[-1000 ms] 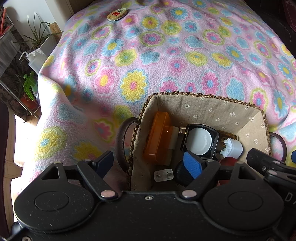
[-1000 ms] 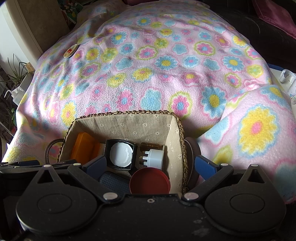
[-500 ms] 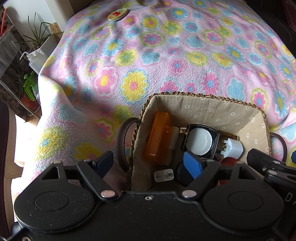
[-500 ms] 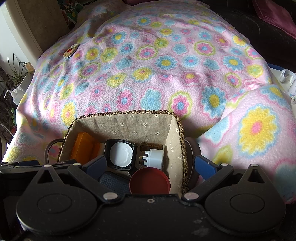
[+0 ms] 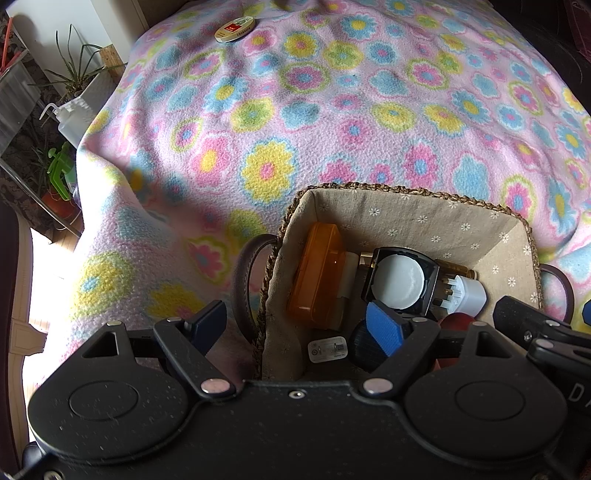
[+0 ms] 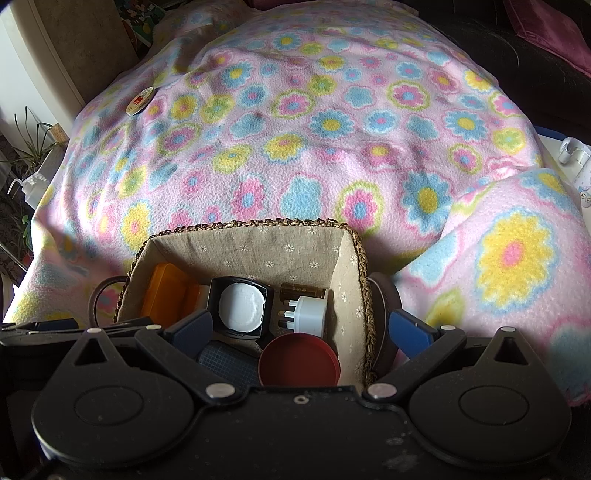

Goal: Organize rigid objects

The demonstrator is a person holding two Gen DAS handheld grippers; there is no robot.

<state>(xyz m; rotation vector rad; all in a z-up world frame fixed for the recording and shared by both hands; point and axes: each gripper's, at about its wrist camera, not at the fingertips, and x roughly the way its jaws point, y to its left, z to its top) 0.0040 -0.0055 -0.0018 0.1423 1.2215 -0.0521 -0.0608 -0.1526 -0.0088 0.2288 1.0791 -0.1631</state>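
Left wrist view: the left gripper (image 5: 295,325) sits at the bottom of the frame with its jaws spread wide, grasping nothing — one blue-padded finger outside the woven straw basket with beige floral lining (image 5: 413,214), the other finger (image 5: 384,328) inside it. The basket fills the lower right, its dark loop handle (image 5: 243,280) lying between the fingers. Inside lie an orange translucent plastic case (image 5: 317,277), a black square compact with a round white centre (image 5: 400,280), a white plastic plug adapter (image 5: 469,293) and a small white label (image 5: 328,349). On the pink fleece blanket with blue and yellow flowers (image 5: 295,122), a round cream tin with a red label (image 5: 234,29) rests at the upper left, well apart from the basket.

Right wrist view: the right gripper (image 6: 301,332) is likewise released and empty — its jaws straddle the basket's right wall (image 6: 364,295). The basket occupies the lower centre, holding the orange case (image 6: 166,295), the compact (image 6: 240,306), the adapter (image 6: 310,314), a brown cylindrical bottle (image 6: 301,291) just behind it, and a round red lid (image 6: 299,363) nearest the camera. The tin (image 6: 139,100) lies at the upper left on the blanket.
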